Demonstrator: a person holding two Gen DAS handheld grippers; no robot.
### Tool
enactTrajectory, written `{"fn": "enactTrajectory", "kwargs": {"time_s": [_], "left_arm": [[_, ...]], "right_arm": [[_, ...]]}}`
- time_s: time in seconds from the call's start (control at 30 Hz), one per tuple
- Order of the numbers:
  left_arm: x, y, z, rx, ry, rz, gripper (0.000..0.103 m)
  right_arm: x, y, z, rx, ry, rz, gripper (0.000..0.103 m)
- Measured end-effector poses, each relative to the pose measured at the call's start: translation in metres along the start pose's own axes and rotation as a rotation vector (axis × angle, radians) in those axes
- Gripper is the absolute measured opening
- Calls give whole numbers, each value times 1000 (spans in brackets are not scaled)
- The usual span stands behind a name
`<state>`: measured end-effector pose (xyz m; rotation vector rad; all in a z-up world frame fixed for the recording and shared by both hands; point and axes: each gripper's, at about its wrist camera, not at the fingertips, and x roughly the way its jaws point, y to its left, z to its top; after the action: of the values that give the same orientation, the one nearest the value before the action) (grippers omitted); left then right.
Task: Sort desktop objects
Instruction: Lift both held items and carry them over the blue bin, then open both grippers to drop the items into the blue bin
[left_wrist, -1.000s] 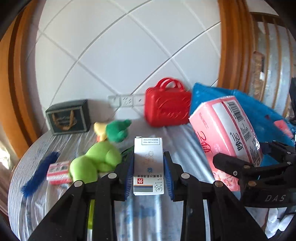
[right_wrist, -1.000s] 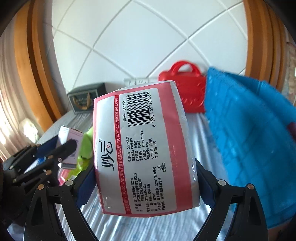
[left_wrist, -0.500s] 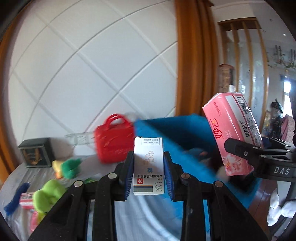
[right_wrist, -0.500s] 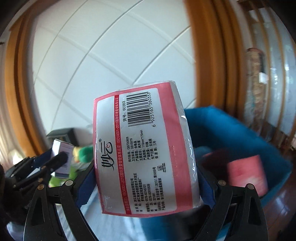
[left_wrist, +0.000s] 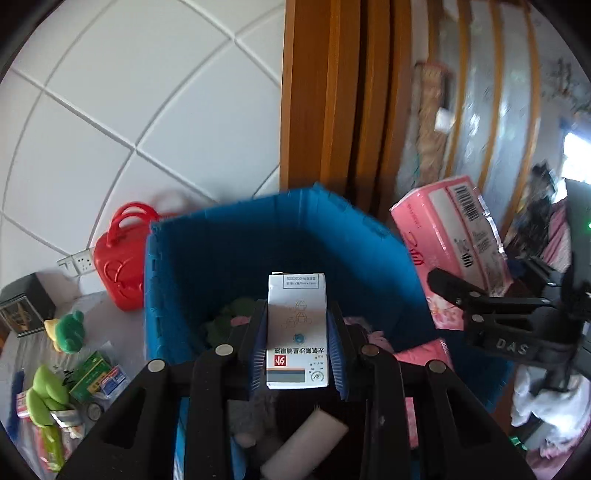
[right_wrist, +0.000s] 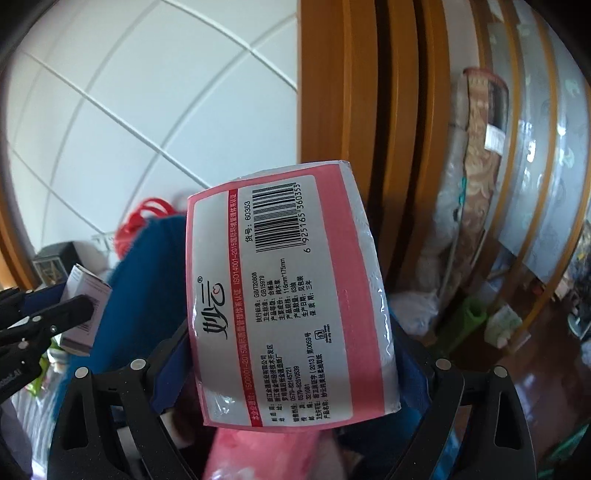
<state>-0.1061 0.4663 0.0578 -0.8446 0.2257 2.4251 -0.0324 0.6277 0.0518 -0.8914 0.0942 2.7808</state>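
Over the blue bin (left_wrist: 236, 258) I hold both loads: my right tongs (right_wrist: 291, 373) are clamped on the pink tissue pack (right_wrist: 291, 295) at its right rim, and my left tongs (left_wrist: 297, 354) are clamped on the small white box (left_wrist: 297, 332) above its middle.

A table (left_wrist: 92, 306) covered in clear plastic is seen at the lower left. At its back edge by the wall stand a dark box (left_wrist: 22, 308) and a red handbag (left_wrist: 120, 266). Green plush toys (left_wrist: 68, 330) and small packets (left_wrist: 98, 376) are scattered nearer the front.
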Motion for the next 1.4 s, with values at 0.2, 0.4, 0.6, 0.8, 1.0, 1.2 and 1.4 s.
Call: {"fn": "enactTrajectory", "kwargs": {"time_s": [0.2, 0.4, 0.6, 0.8, 1.0, 1.2, 1.4], "left_arm": [[55, -12, 18, -2, 87, 85, 30], [80, -6, 23, -38, 126, 100, 30], [98, 4, 21, -81, 184, 98, 33], [98, 11, 16, -92, 175, 141, 79], [81, 11, 15, -89, 142, 159, 79], [35, 11, 7, -114, 82, 216, 79], [-30, 11, -11, -117, -46, 124, 79]], "right_arm": [[48, -12, 8, -37, 99, 9, 93], [77, -5, 10, -82, 146, -4, 93], [99, -4, 12, -87, 181, 17, 94], [98, -5, 14, -84, 169, 27, 97], [83, -4, 18, -109, 135, 26, 102], [49, 2, 9, -142, 87, 23, 102], [-2, 10, -9, -120, 30, 48, 102]]}}
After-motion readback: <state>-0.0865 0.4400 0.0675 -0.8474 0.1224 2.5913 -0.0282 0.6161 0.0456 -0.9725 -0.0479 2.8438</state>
